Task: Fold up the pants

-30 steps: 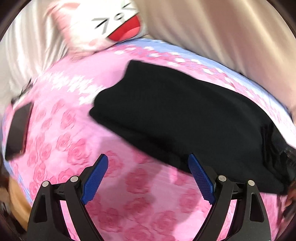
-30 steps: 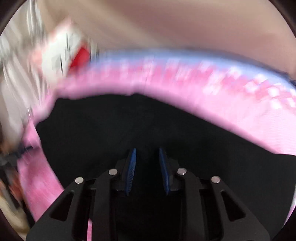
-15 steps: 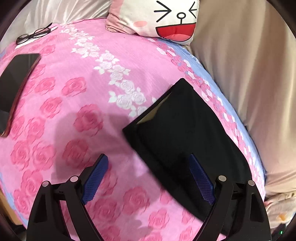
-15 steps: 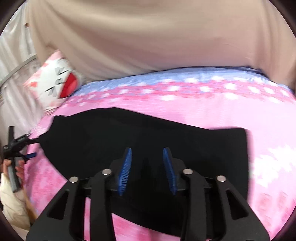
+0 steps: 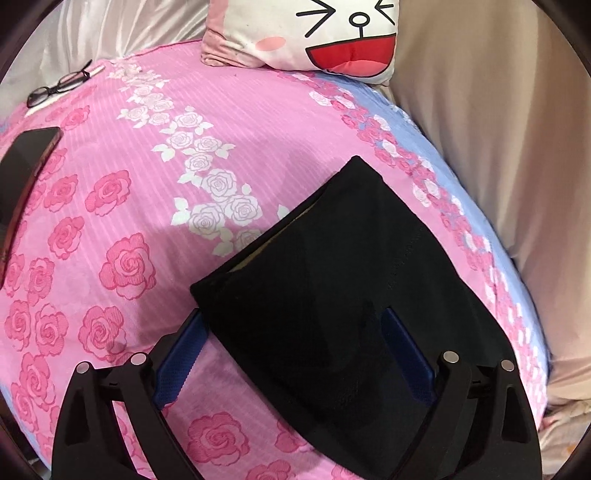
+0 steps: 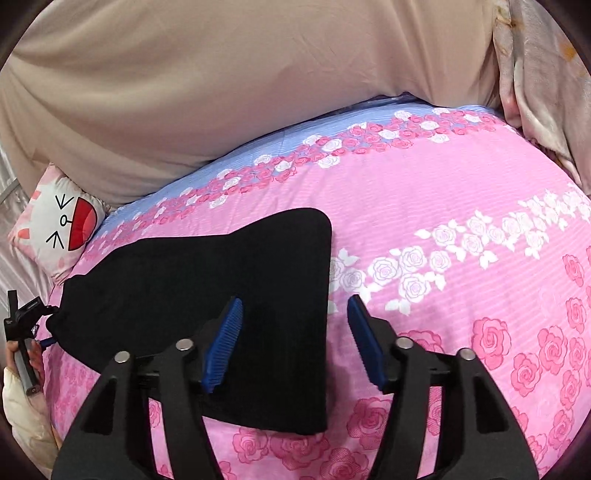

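Black folded pants point(image 5: 351, 280) lie flat on the pink rose bedsheet point(image 5: 122, 173). My left gripper point(image 5: 291, 347) straddles their near corner with jaws wide and still opening. One blue pad point(image 5: 177, 358) sits by the cloth's edge and the other over the cloth, neither pressing it. In the right wrist view the pants point(image 6: 192, 280) stretch leftward. My right gripper point(image 6: 295, 339) hangs over their right edge, its jaws opening. Its left pad point(image 6: 223, 343) is above the cloth and its right pad above the sheet. The left gripper point(image 6: 22, 325) shows at the pants' far left end.
A cat-face pillow point(image 5: 325, 33) lies at the head of the bed. Glasses point(image 5: 59, 85) and a dark flat device point(image 5: 26, 173) rest on the sheet's left side. Beige fabric point(image 6: 240, 92) rises along the far edge. A hand and pale sleeve point(image 6: 22, 402) hold the left gripper.
The right gripper has gone from nearly shut to open and slid right to the pants' right edge. The left gripper rolled and moved up over the pants' corner.
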